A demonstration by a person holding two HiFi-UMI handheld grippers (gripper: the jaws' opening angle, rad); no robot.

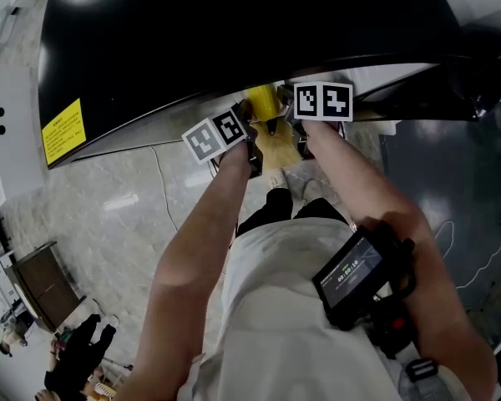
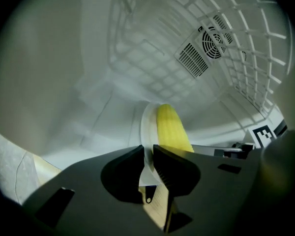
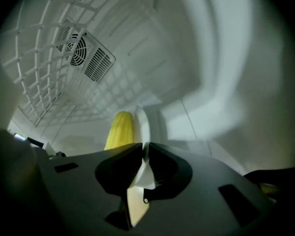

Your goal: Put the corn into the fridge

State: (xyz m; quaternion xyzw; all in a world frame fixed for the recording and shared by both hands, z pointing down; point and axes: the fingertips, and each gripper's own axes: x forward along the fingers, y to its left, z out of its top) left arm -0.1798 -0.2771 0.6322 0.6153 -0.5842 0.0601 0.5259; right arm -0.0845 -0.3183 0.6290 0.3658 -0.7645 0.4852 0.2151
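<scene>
Head view showed only corn [image 1: 262, 102] between both grippers. Gripper views showed left gripper [image 2: 148, 149] and right gripper [image 3: 145, 147] each clenched on the plate [image 2: 147, 127] rim, corn just ahead, inside the fridge [image 3: 211, 58].

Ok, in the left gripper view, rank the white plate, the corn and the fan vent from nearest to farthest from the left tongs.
1. white plate: its rim is clamped in the left tongs, centre.
2. corn: lying on the plate, just right of the rim.
3. fan vent: at the back, upper right.
</scene>
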